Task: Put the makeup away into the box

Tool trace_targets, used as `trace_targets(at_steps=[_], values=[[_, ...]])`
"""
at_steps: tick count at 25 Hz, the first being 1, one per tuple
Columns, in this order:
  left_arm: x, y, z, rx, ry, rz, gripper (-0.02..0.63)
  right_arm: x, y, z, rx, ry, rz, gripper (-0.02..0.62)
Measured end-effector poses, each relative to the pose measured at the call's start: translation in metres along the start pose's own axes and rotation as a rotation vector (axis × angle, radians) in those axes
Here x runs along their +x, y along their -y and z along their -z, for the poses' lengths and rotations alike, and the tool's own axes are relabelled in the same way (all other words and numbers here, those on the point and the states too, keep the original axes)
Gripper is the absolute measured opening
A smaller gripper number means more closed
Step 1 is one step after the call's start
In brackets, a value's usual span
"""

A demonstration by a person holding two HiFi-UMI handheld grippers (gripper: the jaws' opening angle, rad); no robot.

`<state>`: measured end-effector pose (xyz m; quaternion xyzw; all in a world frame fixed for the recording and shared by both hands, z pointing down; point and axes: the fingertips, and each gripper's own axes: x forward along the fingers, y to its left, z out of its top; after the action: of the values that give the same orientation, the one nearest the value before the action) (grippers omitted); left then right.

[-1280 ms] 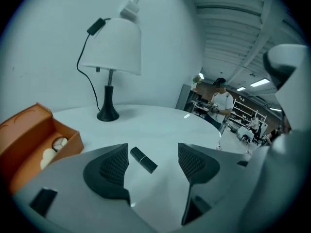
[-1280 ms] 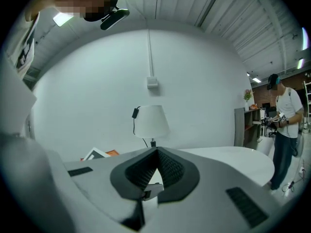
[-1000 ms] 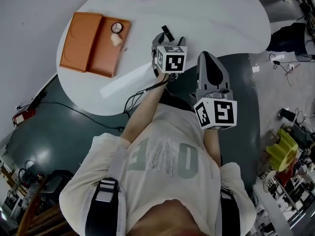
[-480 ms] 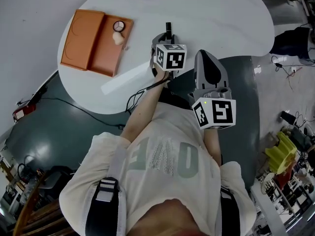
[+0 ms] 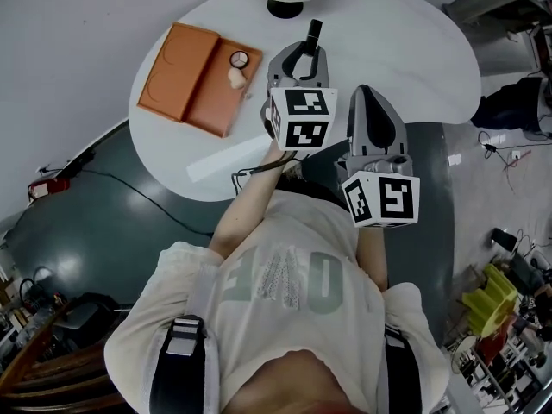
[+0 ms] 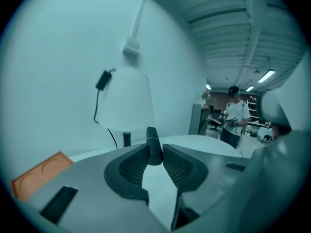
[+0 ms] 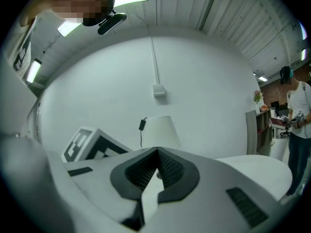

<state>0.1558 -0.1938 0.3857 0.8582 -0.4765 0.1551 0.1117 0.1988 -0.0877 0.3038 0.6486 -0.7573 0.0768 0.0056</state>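
1. A round white table (image 5: 388, 33) is seen on a dark floor (image 5: 86, 222), set against a pale wall. A lamp (image 6: 127, 98) with a white shade is placed at the table's far edge, and its cable is run up the wall.
2. An orange box (image 5: 185, 76) is laid open on the left part of the table, with its two halves spread flat side by side.
3. In the half nearer the tongs, a small round compact (image 5: 239, 59) and a beige piece (image 5: 235, 78) are lodged at the far end, just beside each other.
4. The left tongs (image 5: 304, 52) are held above the table, to the right of the box and apart from it.
5. A dark tube (image 5: 314, 34) of makeup is grasped in the left tongs. It is pinched by its lower end between the ribbed pads, and its upper end is left standing out beyond the tips.
6. The jaws of the left tongs have just been closing, with the tube between them. In the left gripper view the pads are pressed against both of its sides.
7. The tube is thus carried clear of the table and is not in the box.
8. The right tongs (image 5: 366, 89) are held just beside the left ones, on their right. They are clenched tip to tip, with nothing caught between them.
9. A second person (image 6: 236, 115) is seen standing far off in the background.
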Motion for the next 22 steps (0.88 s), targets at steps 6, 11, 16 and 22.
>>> trace_targets(at_steps=[6,11,16,22], values=[[-0.087,-0.049,-0.097,0.054,0.252,-0.119,0.104,0.011,-0.050,-0.048,-0.040,0.113,-0.106,0.000],[-0.148,-0.084,-0.129,0.066,0.359,-0.208,0.104,0.011,-0.095,-0.068,-0.070,0.169,-0.190,0.000],[-0.181,-0.107,-0.134,0.096,0.393,-0.284,0.104,0.010,-0.128,-0.076,-0.092,0.192,-0.252,0.000],[-0.199,-0.122,-0.123,0.045,0.377,-0.293,0.104,0.009,-0.147,-0.080,-0.093,0.205,-0.295,0.000]])
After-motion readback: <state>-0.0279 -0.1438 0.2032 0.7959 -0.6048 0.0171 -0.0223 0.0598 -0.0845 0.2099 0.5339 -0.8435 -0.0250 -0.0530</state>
